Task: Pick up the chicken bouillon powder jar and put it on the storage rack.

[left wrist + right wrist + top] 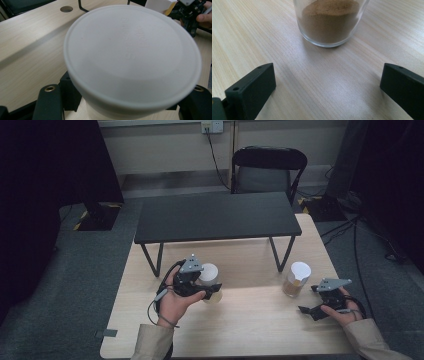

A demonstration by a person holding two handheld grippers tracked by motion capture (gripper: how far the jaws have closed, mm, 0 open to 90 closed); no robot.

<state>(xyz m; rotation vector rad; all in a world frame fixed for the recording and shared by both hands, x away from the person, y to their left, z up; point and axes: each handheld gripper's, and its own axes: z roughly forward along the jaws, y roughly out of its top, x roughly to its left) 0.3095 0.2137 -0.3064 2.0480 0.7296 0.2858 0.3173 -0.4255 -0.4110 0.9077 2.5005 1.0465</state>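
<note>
Between closed left tongs (212, 290), a white-lidded jar (132, 57); before wide right tongs (328, 82), a glass of brown powder (330, 20).

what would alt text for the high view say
A person's left gripper holds a white-lidded jar over a wooden table, while the open right gripper sits beside a second jar. A black shelf stands behind.
</note>
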